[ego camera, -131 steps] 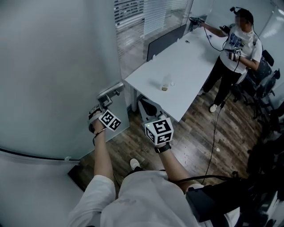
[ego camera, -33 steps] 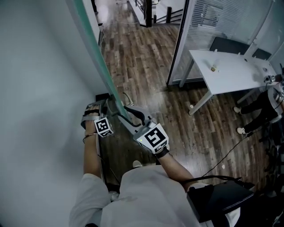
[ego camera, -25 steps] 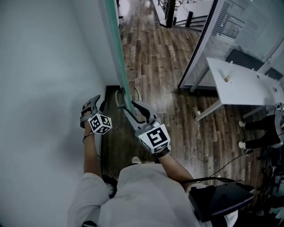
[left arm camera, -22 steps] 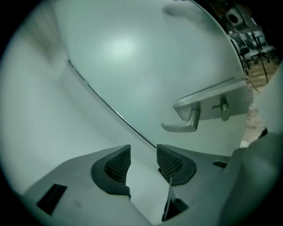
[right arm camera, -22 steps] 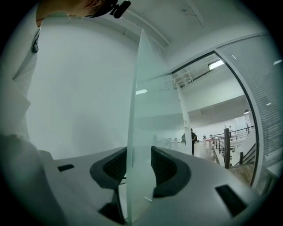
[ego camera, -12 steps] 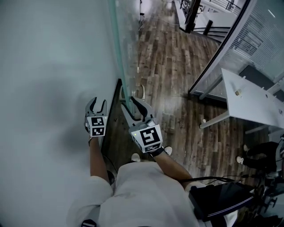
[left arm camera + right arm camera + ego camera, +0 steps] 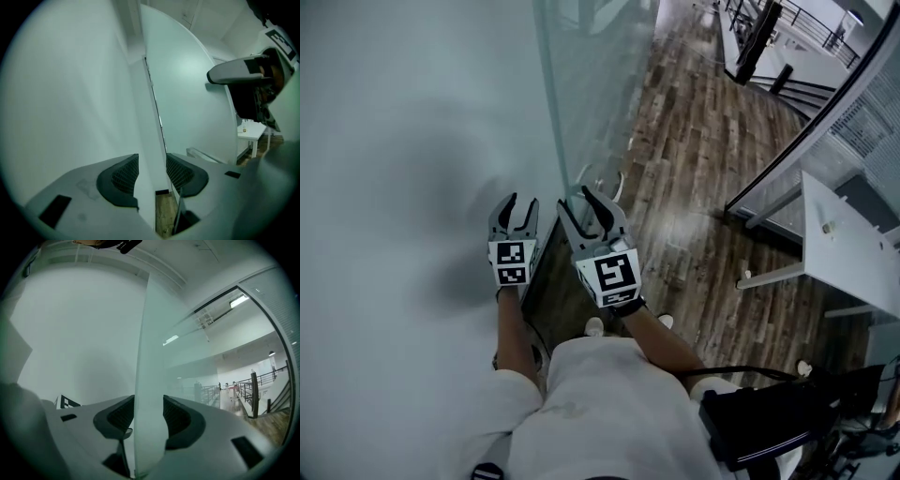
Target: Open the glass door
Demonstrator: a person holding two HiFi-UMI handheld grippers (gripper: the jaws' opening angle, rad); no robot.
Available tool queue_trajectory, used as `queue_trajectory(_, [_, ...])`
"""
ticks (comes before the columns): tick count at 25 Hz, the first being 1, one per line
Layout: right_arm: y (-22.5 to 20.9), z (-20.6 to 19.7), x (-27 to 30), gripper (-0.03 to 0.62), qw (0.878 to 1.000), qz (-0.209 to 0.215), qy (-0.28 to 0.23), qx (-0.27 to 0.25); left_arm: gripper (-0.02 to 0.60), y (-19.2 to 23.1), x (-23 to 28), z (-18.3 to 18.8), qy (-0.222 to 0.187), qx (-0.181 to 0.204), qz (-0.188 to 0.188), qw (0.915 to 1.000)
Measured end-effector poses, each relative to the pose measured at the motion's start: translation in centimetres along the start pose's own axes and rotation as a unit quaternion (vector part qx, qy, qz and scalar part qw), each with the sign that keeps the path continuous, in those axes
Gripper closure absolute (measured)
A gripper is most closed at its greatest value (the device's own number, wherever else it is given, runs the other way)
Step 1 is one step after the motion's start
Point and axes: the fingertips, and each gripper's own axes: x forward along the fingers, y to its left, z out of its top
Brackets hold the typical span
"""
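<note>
The glass door [image 7: 591, 84] stands swung open, its greenish edge running down the head view to my right gripper [image 7: 584, 201]. The right jaws straddle that door edge [image 7: 149, 380] and are opening, so the pads no longer press on the glass. A curved metal handle [image 7: 617, 185] sticks out of the door just beyond the right gripper. My left gripper [image 7: 515, 208] is level beside it, on the wall side, open and empty. In the left gripper view, the left gripper [image 7: 152, 176] faces the wall corner and the door panel [image 7: 187, 93], with the right gripper [image 7: 243, 72] at upper right.
A white wall [image 7: 412, 141] fills the left. Wood floor [image 7: 694, 169] lies beyond the door. A dark-framed glass partition [image 7: 806, 141] and a white table [image 7: 853, 234] stand to the right. A black railing [image 7: 769, 28] is far off, and a black bag [image 7: 769, 422] hangs at the person's hip.
The door has swung further open and the view has turned with it. My left gripper has rolled and come up beside the right one. The right jaws have widened around the door edge.
</note>
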Motion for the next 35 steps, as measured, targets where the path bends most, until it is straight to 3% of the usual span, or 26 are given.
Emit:
queue_trajectory(8, [3.3, -0.9, 4.7, 0.41, 0.999, 0.045, 0.007, 0.005, 0.4, 4.5, -3.0, -1.9, -0.004, -0.025, 0.048, 0.9985])
queue_trajectory(15, [6.2, -0.9, 9.8, 0.41, 0.999, 0.034, 0.014, -0.005, 0.402, 9.1, -6.5, -2.8, -0.005, -0.047, 0.101, 0.9938])
queue_trajectory(22, [8.9, -1.1, 13.7, 0.41, 0.998, 0.049, 0.02, -0.016, 0.402, 11.1, -9.7, -3.9, -0.001, -0.052, 0.137, 0.9893])
queue_trajectory(29, [10.7, -1.4, 17.2, 0.411, 0.997, 0.072, 0.025, -0.021, 0.402, 11.8, -10.9, -4.1, -0.007, -0.067, 0.149, 0.9866])
queue_trajectory(31, [11.3, -1.2, 17.6, 0.441, 0.996, 0.088, 0.023, -0.023, 0.402, 12.3, -11.0, -3.6, -0.014, -0.073, 0.153, 0.9854])
queue_trajectory(35, [12.5, -1.7, 16.4, 0.589, 0.993, 0.117, 0.022, -0.011, 0.408, 12.9, -11.4, -3.2, -0.022, -0.088, 0.156, 0.9836])
